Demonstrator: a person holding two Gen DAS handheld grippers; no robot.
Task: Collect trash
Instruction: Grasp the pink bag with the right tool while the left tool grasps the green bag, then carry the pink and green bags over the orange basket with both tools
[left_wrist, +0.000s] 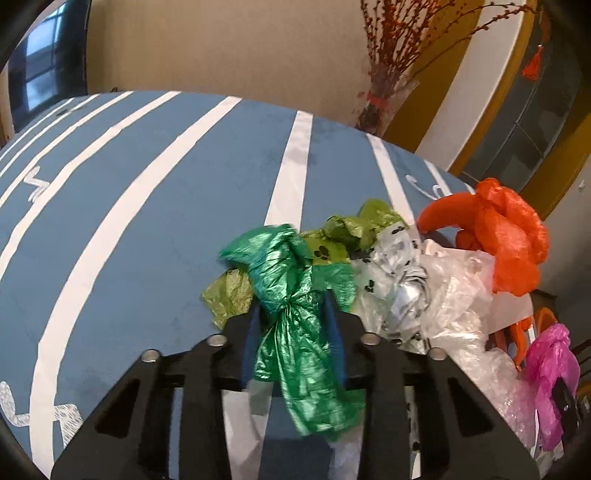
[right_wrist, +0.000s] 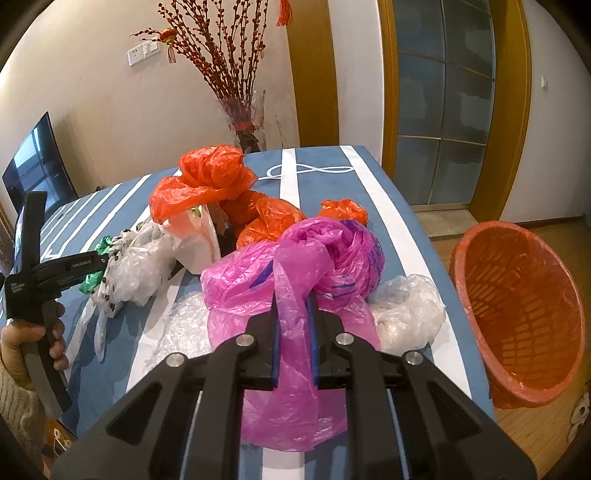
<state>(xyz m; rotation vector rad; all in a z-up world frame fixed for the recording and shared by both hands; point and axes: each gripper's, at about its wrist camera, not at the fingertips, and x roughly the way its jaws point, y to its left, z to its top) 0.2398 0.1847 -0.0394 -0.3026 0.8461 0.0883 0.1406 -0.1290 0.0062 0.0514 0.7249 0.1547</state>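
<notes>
- Your right claw (right_wrist: 293, 314) is clamped on the pink bag (right_wrist: 295, 266), which runs lengthwise between the pads; the orange basket (right_wrist: 517, 314) stands off the table (right_wrist: 369, 173) at 3 o'clock, nearer this hand.
- Your left claw (left_wrist: 291, 314) pinches the green bag (left_wrist: 291, 295) at its knot; the other bags lie at 2 o'clock.
- Blue print on the pink bag is unreadable.

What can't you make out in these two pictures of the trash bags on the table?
- Right wrist view: the bottom of the orange basket, cut off by the table edge.
- Right wrist view: most of the green bag, hidden behind the left claw.
- Left wrist view: most of the pink bag, cut off at the frame edge.
</notes>
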